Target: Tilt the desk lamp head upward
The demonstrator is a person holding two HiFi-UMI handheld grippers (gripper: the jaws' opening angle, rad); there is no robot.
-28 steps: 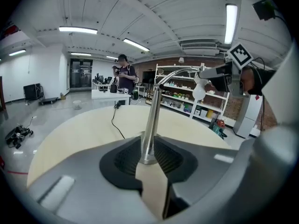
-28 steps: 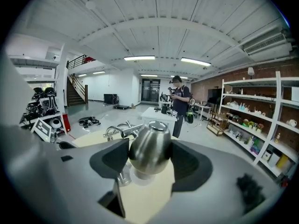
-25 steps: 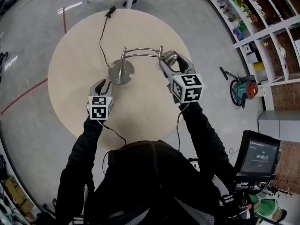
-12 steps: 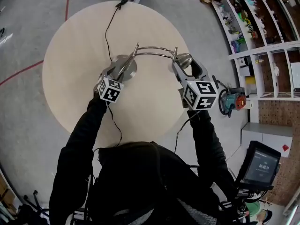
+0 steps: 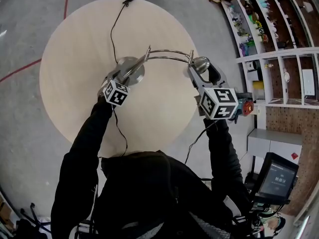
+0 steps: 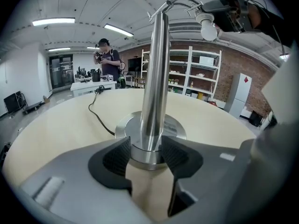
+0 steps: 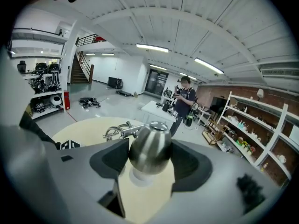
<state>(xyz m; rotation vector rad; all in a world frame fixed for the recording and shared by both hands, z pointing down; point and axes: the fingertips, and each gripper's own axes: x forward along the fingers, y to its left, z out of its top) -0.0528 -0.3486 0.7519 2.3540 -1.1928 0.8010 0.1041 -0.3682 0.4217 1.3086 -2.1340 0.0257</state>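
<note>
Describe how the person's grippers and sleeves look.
The left gripper and right gripper are grey, with black textured pads inside the jaws. Each carries a white cube with black square markers and trails a thin black cable. Sleeves are black.

Head view looks down; gripper views closely share the lamp point(image 5: 130, 68).

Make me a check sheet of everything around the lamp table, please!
Surface: round pale table.
Job's things: desk lamp; base flat on the table, post upright, lamp head out at the side.
Clutter: nothing seen.
Grippers: left gripper open, its jaws have just been opening, post between them low down; right gripper shut on the lamp head.
Cables: lamp cord trails across the table to its far edge.
Surroundings: shelves, a screen, a person by a white desk.
</note>
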